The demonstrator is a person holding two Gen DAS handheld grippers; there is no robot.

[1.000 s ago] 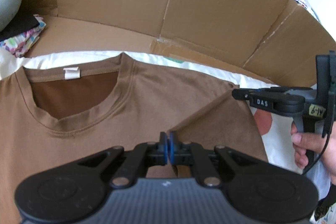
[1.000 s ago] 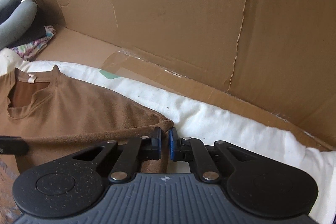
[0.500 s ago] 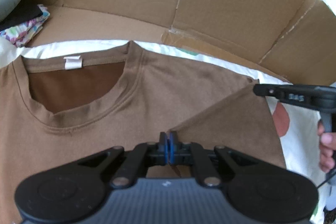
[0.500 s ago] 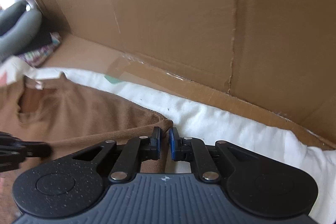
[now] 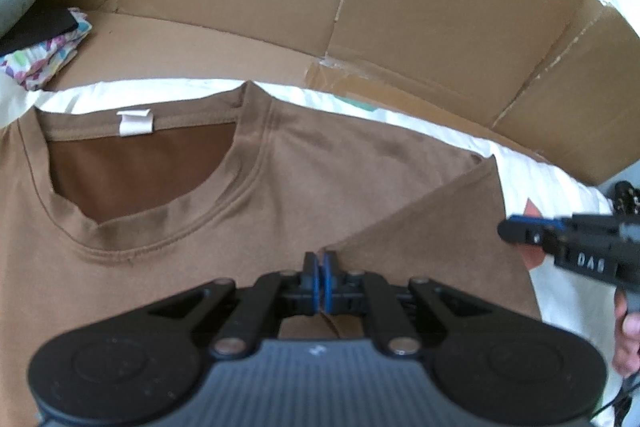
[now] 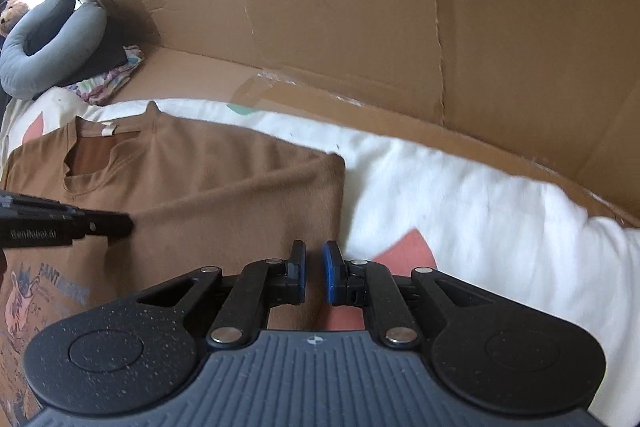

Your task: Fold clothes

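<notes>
Cardboard walls [image 5: 420, 7] stand behind a white bed sheet [image 6: 460, 195], and on that sheet I have the brown T-shirt [image 5: 328, 179] lying flat, its collar [image 5: 168, 223] toward the cardboard. I take the shirt as my landmark for everything else.

Its right sleeve [image 5: 436, 235] is already turned in over the chest, which leaves a straight folded edge running from the shoulder corner, nearest the cardboard, back toward me. That edge is the long axis the next fold turns on, I think. My left tongs [image 5: 320, 277] sit over the shirt's middle, just below the collar, at the inner tip of the turned-in sleeve. My right tongs [image 6: 314, 273] hang at the shirt's right edge, half over the brown cloth and half over the sheet, where a red patch [image 6: 404, 247] of its print shows. So the right hand is nearer that folded edge and the left nearer the collar.

My left tongs are clenched, blue pads pressed together, with a sliver of brown cloth seemingly pinched between them low down. My right tongs are released: a narrow gap stands between the pads and nothing is in it, the shirt lying loose beneath. In the left view they float clear beside the shirt's right edge.
</notes>
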